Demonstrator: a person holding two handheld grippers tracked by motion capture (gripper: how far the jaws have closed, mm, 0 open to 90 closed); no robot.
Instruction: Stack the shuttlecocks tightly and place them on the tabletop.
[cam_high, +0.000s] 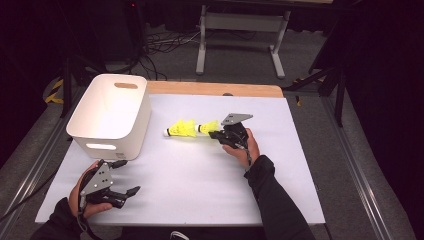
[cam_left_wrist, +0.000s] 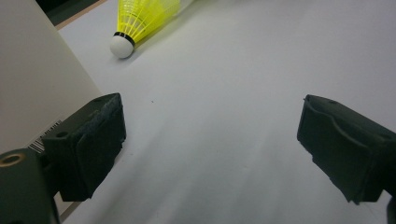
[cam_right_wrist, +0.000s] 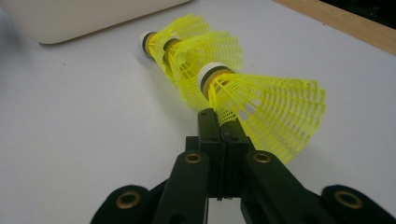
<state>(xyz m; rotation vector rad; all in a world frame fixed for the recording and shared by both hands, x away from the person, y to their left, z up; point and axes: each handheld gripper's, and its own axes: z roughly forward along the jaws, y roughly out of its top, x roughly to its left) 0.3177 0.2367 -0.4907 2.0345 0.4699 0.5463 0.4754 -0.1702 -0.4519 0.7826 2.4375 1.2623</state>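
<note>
Three yellow mesh shuttlecocks (cam_right_wrist: 205, 60) with white caps lie nested in a row on the white table top (cam_high: 200, 175); in the high view the row (cam_high: 185, 129) is at the table's middle. My right gripper (cam_right_wrist: 219, 120) is shut, its jaws pinching the skirt rim of the nearest shuttlecock (cam_right_wrist: 271, 109). From above, that gripper (cam_high: 218, 134) sits at the row's right end. My left gripper (cam_high: 127, 177) rests open near the front left edge with nothing between its fingers. Seen along its own open jaws, the left gripper (cam_left_wrist: 210, 135) faces the far shuttlecock's cap (cam_left_wrist: 122, 45).
A white plastic bin (cam_high: 110, 110) with a handle slot stands at the table's back left; its wall (cam_left_wrist: 32, 79) is close beside my left gripper. A wooden strip (cam_high: 215, 89) runs along the table's far edge. A table frame and cables are on the floor behind.
</note>
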